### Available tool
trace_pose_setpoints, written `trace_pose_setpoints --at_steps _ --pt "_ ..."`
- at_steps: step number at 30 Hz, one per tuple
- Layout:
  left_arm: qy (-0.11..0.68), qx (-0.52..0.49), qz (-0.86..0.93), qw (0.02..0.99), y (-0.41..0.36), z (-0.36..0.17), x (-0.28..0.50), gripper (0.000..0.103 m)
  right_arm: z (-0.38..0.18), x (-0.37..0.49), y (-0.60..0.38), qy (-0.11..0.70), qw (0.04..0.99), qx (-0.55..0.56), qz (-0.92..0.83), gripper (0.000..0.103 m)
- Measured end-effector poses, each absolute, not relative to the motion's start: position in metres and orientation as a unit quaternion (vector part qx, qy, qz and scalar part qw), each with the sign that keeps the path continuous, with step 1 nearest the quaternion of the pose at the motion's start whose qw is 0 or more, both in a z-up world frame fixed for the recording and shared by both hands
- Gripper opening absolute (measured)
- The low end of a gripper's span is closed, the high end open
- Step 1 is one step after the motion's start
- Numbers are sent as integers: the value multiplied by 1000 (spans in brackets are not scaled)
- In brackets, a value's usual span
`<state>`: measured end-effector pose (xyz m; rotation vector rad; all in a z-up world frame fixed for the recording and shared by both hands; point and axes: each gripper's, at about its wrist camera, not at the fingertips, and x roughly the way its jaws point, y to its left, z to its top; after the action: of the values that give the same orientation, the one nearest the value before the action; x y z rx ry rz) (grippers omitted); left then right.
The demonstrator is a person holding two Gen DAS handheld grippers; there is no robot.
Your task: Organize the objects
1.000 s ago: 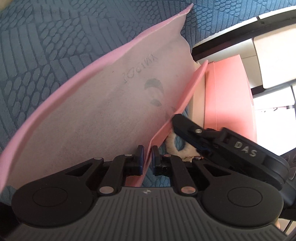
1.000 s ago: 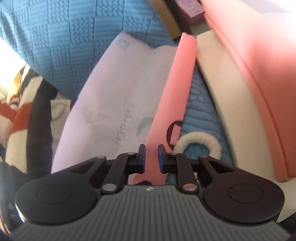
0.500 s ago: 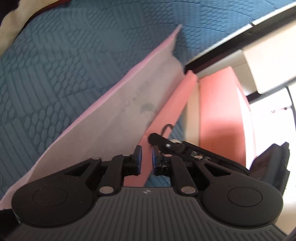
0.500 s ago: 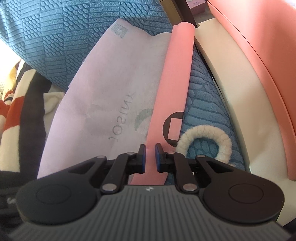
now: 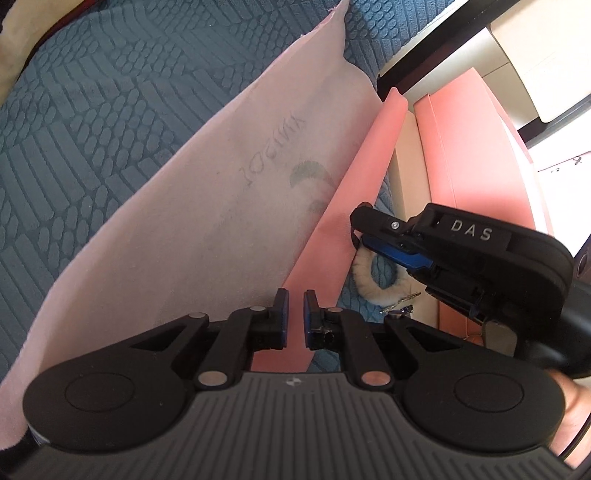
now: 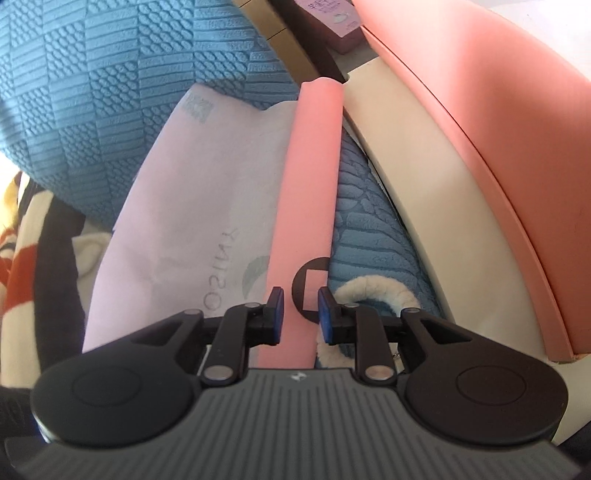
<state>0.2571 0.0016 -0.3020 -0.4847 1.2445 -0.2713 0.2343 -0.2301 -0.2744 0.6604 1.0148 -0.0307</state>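
Observation:
A pale pink fabric bag with faint printed letters lies spread over the blue blanket. Its darker pink folded edge runs toward me. My left gripper is shut on the near end of that edge. In the right wrist view the same bag and pink edge show, and the edge passes between the pads of my right gripper. Its jaws are opening, with a gap on each side of the fabric. The right gripper also shows from the side in the left wrist view, just right of the edge.
A textured blue blanket lies under everything. A white fluffy ring rests on it just right of the pink edge. A cream and pink padded frame borders the right side. Striped cloth lies at the left, and a small purple box far back.
The right gripper's jaws first narrowed on the pink edge, then spread apart. The left gripper kept its hold while its view rolled a little; the bag shifted in the picture.

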Motion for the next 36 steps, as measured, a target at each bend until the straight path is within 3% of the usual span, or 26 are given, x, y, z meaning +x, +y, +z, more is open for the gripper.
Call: trace_pose_setpoints --at_steps 2,6,26,30,36 --pt "574 -221 -125 778 1 -302 257 11 -274 235 -231 475 822 314 -19 24" --pt "572 -216 -124 781 0 -301 256 11 -278 244 -233 472 816 331 -28 39" --pt "569 -235 -113 780 6 -303 257 11 -288 263 -243 468 788 399 23 41" --pt "567 -246 -103 780 13 -304 259 11 -286 255 -239 469 780 412 43 37" --pt "567 -252 -100 778 15 -305 262 11 -281 233 -226 494 787 368 35 13"
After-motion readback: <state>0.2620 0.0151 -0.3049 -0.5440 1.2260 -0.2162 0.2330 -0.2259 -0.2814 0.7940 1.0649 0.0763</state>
